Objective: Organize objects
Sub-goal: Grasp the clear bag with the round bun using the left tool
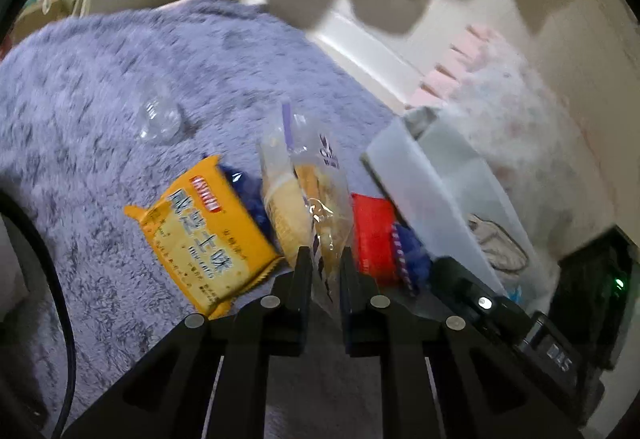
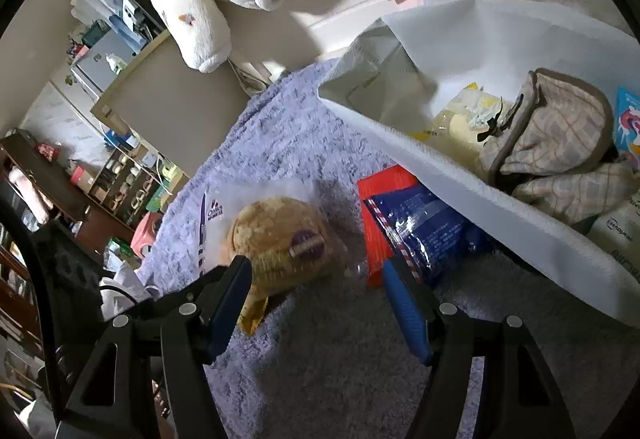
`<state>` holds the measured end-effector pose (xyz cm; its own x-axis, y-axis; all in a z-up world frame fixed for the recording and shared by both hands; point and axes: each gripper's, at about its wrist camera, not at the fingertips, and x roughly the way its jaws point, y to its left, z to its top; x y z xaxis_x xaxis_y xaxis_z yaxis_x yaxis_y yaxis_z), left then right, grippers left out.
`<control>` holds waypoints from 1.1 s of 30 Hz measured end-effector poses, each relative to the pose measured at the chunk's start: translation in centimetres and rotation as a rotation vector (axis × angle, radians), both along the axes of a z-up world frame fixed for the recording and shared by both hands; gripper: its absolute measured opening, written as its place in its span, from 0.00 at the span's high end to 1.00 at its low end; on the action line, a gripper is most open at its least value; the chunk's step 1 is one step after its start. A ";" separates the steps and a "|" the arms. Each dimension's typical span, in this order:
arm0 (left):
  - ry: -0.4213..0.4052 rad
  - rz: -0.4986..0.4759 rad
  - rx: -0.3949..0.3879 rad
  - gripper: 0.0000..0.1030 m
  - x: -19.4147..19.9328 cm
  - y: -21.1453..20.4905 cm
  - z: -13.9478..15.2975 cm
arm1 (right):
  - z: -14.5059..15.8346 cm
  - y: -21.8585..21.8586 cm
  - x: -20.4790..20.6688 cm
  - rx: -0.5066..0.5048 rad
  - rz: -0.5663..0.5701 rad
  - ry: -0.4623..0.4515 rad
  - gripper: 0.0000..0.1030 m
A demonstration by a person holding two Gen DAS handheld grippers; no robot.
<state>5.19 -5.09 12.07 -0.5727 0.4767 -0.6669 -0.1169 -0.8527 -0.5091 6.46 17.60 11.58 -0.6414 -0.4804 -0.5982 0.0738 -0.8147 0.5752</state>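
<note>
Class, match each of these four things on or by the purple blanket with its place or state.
Things:
1. left gripper
2. right gripper
3. yellow biscuit packet
4. plaid pouch

States:
A. inside the white fabric bin
B. open
C. shut on the clear bread packet
D. lying flat on the purple blanket

Pairs: 1-C, 2-B, 3-D, 4-A
</note>
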 end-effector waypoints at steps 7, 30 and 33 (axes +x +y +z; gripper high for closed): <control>0.028 -0.047 0.001 0.88 1.0 -0.2 1.9 | -2.0 1.3 -1.5 -0.271 0.092 -0.089 0.34; -0.176 -0.113 -0.557 0.87 0.4 3.1 -3.3 | -4.7 0.1 -1.7 -0.280 0.099 -0.237 0.24; -0.194 -0.093 -0.565 0.86 0.2 2.9 -3.7 | -3.9 0.1 -1.1 -0.287 0.073 -0.201 0.24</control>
<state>5.37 -2.21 8.40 -0.3883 0.0607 -0.9195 -0.1544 -0.9880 0.0000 5.35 17.70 7.64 -0.4826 -0.6874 -0.5427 -0.0122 -0.6144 0.7889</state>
